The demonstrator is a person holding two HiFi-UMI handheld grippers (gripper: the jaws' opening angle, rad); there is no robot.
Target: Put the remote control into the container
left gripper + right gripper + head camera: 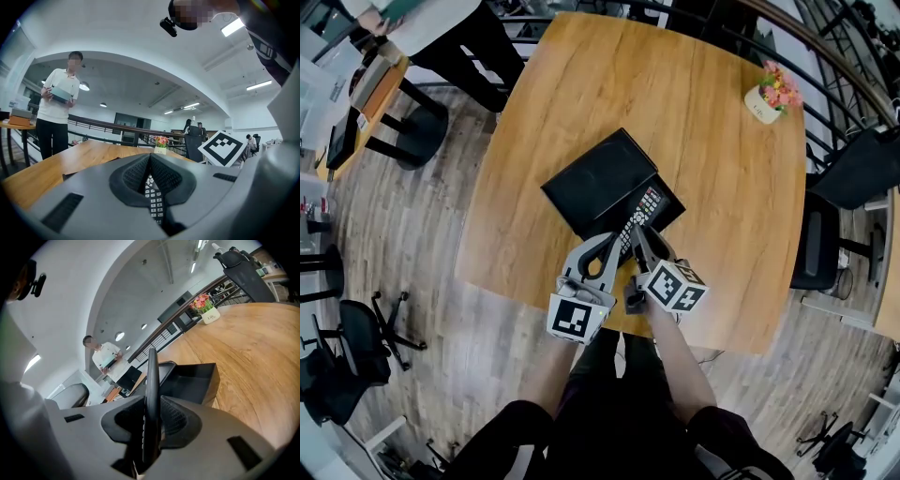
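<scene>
A black remote control (pixel 643 212) with pale buttons hangs tilted over the near right part of the black container (pixel 591 186) in the middle of the wooden table. My right gripper (pixel 639 236) is shut on the remote's near end. In the right gripper view the remote (pixel 152 376) stands on edge between the pads, with the open black container (pixel 192 380) just beyond. My left gripper (pixel 614 247) sits close beside it on the left, jaws shut. In the left gripper view the pads (pixel 136 173) meet at the tips and the remote's buttons (pixel 153 199) show beyond them.
A small pot of flowers (pixel 768 97) stands at the table's far right corner. A person (pixel 441 28) holding something stands beyond the far left corner. Black chairs (pixel 853 178) are at the right side. The table's near edge (pixel 581 314) lies right under the grippers.
</scene>
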